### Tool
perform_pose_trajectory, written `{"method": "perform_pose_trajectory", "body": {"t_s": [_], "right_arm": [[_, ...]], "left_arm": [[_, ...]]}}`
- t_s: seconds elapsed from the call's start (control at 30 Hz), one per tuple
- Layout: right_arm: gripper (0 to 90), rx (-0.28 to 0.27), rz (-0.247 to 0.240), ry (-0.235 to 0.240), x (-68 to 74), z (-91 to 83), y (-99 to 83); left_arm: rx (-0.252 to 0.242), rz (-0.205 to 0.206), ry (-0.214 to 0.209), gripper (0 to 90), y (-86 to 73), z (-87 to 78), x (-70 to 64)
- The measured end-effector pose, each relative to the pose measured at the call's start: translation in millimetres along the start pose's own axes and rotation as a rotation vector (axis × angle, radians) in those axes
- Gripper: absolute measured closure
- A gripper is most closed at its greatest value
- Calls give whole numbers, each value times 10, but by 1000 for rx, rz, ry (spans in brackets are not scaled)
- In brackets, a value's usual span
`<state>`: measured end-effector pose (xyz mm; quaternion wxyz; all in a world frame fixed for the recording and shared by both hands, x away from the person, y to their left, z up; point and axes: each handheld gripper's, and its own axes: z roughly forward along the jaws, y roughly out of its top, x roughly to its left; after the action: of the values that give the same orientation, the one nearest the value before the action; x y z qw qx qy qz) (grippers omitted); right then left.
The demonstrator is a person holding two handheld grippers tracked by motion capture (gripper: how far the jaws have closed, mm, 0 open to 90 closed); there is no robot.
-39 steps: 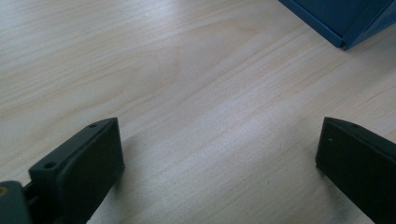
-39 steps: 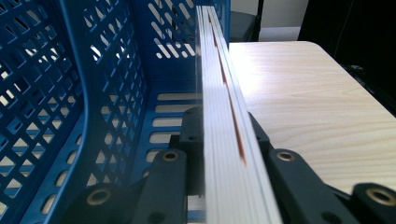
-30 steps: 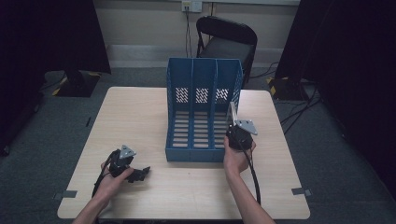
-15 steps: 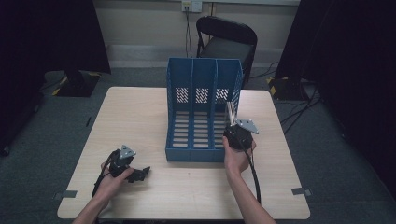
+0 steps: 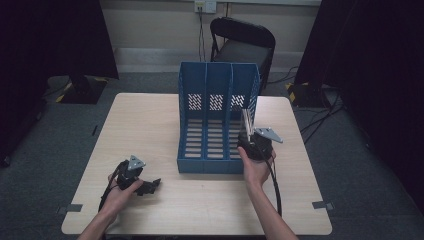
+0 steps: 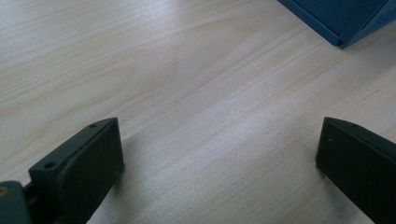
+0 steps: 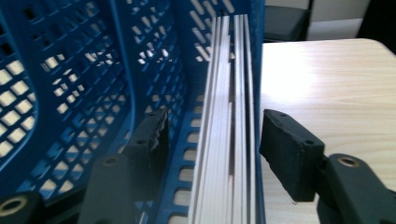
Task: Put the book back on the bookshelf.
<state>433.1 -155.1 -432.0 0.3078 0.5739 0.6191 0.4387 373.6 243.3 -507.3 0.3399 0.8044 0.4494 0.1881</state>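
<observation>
A blue three-slot file holder (image 5: 216,68) stands upright at the middle of the table. In its right slot, against the outer wall, a thin stack of white sheets (image 5: 245,120) stands on edge. My right gripper (image 5: 248,134) is open at that slot's front. In the right gripper view the white stack (image 7: 229,116) and the blue wall (image 7: 258,70) sit between the jaws of the right gripper (image 7: 215,128). One jaw is inside the slot and the other outside it, neither pressing. My left gripper (image 5: 151,186) rests open on the table at the front left, its jaws (image 6: 219,154) holding nothing.
The light wooden table (image 5: 145,125) has bare room to the left of and in front of the holder. A black folding chair (image 5: 242,42) stands behind the table's far edge. Cables (image 5: 320,117) lie on the floor at the right. A corner of the holder (image 6: 341,23) lies ahead of the left gripper.
My right gripper has crept slightly forward along the holder's right slot. The left hand and its gripper have stayed where they were.
</observation>
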Motion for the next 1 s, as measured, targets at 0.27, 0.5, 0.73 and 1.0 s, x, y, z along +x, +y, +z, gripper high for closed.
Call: {"method": "perform_pose_trajectory", "body": {"t_s": [0.27, 0.5, 0.73, 1.0], "right_arm": [[336, -2, -39, 100, -62, -104, 46], [264, 12, -50, 194, -170, -228, 70], [239, 3, -61, 252, -228, -373, 94], [200, -1, -62, 323, -423, -609, 50]], "left_arm": [[0, 0, 0, 1, 0, 0, 0], [1, -1, -2, 0, 0, 0, 2], [2, 0, -3, 0, -3, -3, 7], [4, -2, -1, 0, -7, -8, 25]]}}
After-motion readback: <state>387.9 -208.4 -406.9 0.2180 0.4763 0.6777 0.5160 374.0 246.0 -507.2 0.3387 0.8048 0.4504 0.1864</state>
